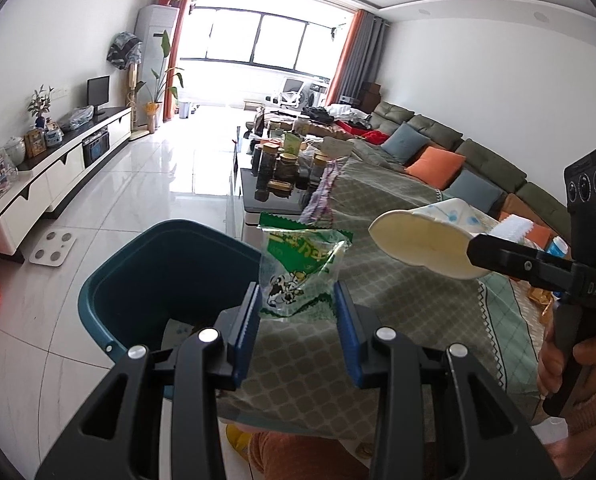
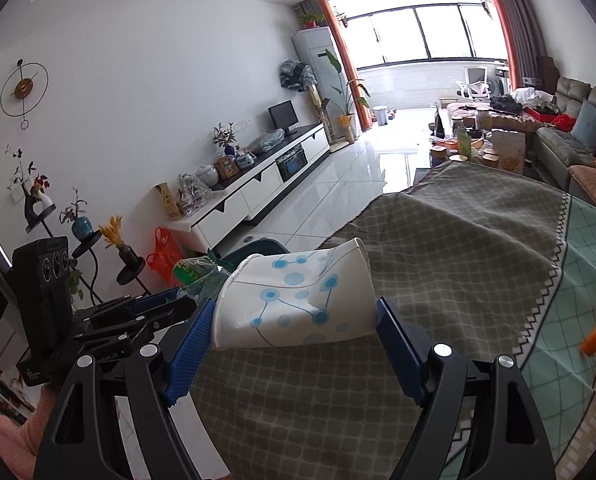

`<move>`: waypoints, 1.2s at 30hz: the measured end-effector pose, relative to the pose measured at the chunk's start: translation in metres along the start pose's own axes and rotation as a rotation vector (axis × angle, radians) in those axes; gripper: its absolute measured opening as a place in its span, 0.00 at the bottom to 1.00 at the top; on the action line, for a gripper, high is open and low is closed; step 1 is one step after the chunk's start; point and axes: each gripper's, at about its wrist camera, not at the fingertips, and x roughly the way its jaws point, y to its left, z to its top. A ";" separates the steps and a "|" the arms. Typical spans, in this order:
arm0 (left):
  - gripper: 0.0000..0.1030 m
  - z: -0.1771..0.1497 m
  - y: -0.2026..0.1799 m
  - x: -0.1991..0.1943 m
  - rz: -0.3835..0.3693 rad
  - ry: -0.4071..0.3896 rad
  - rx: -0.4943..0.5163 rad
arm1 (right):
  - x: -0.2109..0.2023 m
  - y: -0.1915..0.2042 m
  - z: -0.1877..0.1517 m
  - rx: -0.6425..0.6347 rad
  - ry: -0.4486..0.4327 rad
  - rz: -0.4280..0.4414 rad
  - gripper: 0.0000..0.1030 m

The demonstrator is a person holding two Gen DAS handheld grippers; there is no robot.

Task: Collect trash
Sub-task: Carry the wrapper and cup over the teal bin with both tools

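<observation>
Green snack wrapper (image 1: 298, 272) clamped in my left tongs (image 1: 296, 308), over the worktop (image 1: 398, 320) edge, with the teal bin (image 1: 166, 280) at 9 o'clock of it on the floor. Crushed paper cup (image 2: 294, 300) gripped sideways in my right tongs (image 2: 294, 320), above the checked cloth (image 2: 458, 248).

Both wrist cameras are looking down the room toward the window (image 1: 258, 40), tilted downward, close over the checked blanket (image 1: 398, 320). The left one is sitting nearer the blue bin (image 1: 146, 276); the window, TV cabinet (image 2: 258, 188) and blanket are appearing in both.
</observation>
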 end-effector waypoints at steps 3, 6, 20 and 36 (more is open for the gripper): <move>0.36 0.000 0.005 0.000 0.013 0.000 -0.008 | 0.005 0.003 0.000 -0.010 0.010 0.008 0.78; 0.36 0.001 0.011 0.001 0.033 -0.001 -0.015 | 0.013 0.008 0.004 -0.028 0.020 0.016 0.78; 0.36 0.003 0.030 0.002 0.090 0.002 -0.043 | 0.040 0.033 0.013 -0.096 0.057 0.058 0.78; 0.36 0.006 0.039 0.008 0.122 0.011 -0.063 | 0.065 0.044 0.017 -0.116 0.092 0.072 0.78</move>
